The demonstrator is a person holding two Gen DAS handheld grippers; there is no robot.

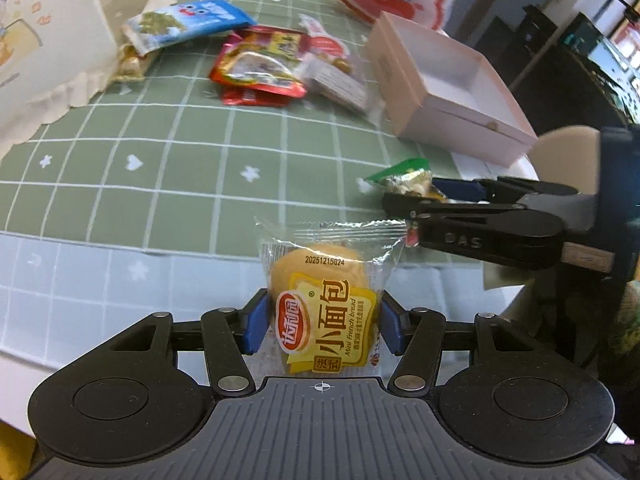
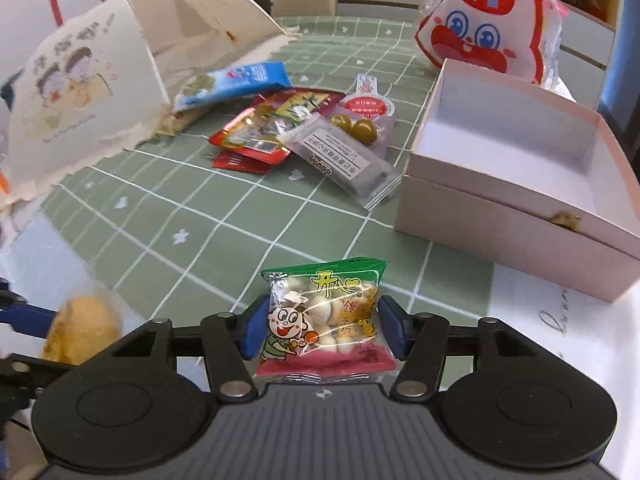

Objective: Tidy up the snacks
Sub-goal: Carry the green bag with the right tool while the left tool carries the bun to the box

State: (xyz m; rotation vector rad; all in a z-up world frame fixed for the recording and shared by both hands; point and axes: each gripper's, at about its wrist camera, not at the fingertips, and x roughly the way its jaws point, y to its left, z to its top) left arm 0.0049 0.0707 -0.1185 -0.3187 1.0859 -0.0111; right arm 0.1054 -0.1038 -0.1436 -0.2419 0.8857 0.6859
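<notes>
Both grippers clamped on upright snacks
Left gripper (image 1: 322,322) pinches bread pack (image 1: 324,300); right gripper (image 2: 324,328) pinches biscuit bag (image 2: 326,320); pink box (image 2: 516,208) open

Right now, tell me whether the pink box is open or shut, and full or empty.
Open and, where visible, empty: the pink box has no lid on, and its white inside is bare. The near wall hides part of the floor.

We are looking forward along each gripper's fingers, low over the tablecloth (image 1: 168,148) and close to it. The left view is facing the snack pile (image 1: 260,68) and pink box (image 1: 452,92); the right view is sitting nearer that box (image 2: 516,184) — both are sharing pile, box and rabbit bag (image 2: 480,20).
</notes>
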